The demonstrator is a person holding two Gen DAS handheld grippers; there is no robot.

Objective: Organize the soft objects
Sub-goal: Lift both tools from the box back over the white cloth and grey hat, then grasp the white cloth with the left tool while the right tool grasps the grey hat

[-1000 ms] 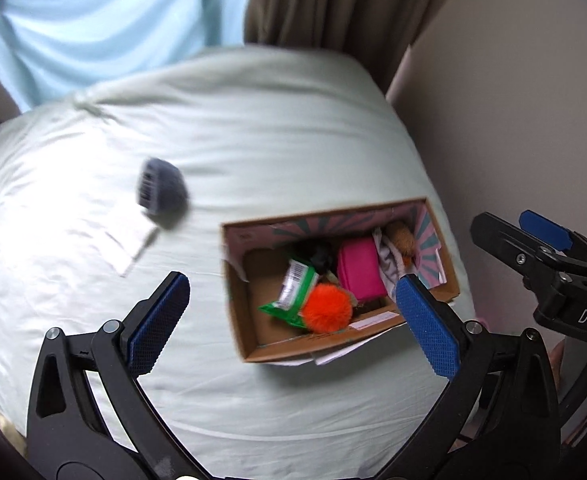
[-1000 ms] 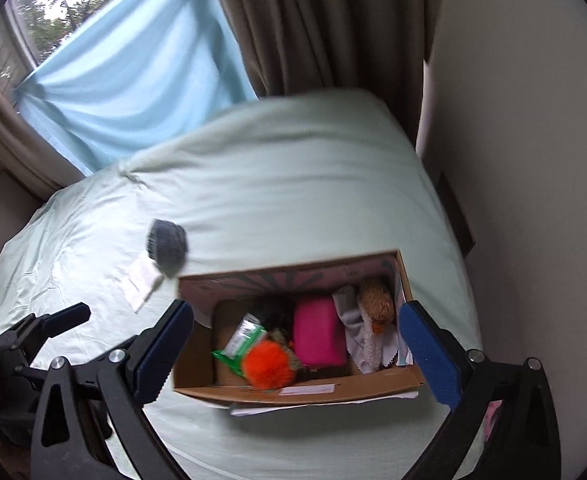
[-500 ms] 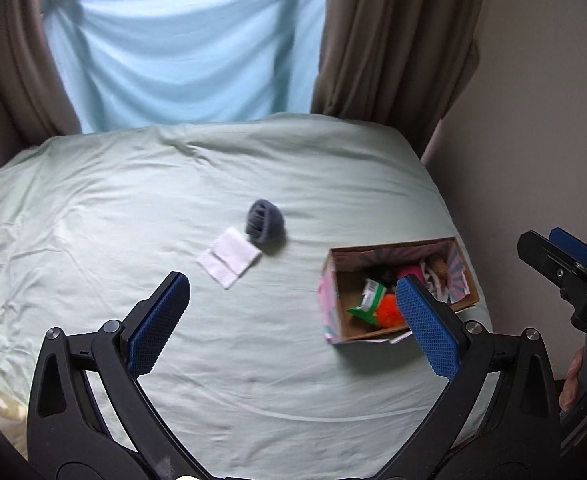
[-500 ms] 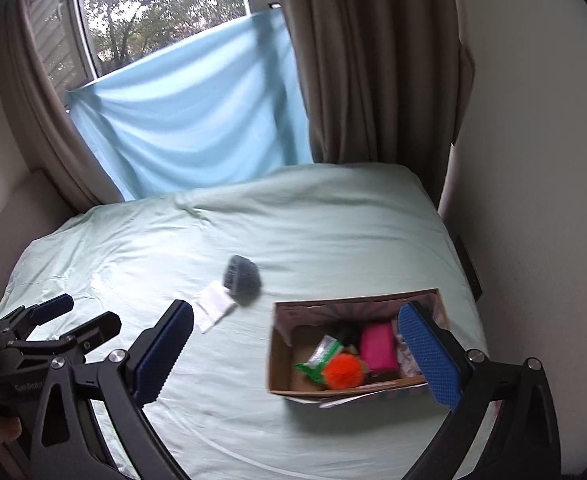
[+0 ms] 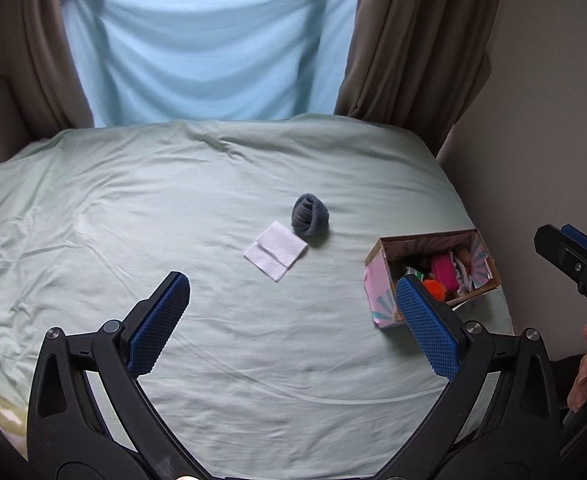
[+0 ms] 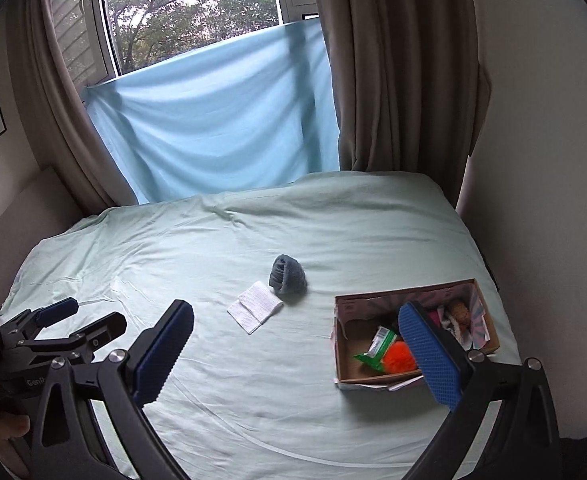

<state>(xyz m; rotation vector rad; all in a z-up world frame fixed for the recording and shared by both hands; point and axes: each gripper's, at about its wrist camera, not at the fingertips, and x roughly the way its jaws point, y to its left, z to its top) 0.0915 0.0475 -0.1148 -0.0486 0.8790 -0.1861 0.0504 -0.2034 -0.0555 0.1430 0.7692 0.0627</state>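
I held both grippers' fingers spread, empty; the rolled dark-grey sock (image 5: 310, 215) lay ahead, nearer my left gripper (image 5: 293, 320), beside the folded white tissue (image 5: 276, 249).

Soft daylight from the window (image 6: 189, 12); sharp centre, fisheye-bent, dark-vignetted edges.

The pale green bed sheet (image 5: 141, 208) lies bare across the left half and the lower middle of both frames, giving wide room there. At frame centre a rolled grey sock (image 5: 310, 214) touches the corner of a folded white cloth (image 5: 276, 250). At lower right, the open cardboard box (image 6: 343, 346), crowded with soft things, sits near the beige wall (image 6: 541, 184), leaving only a thin strip.
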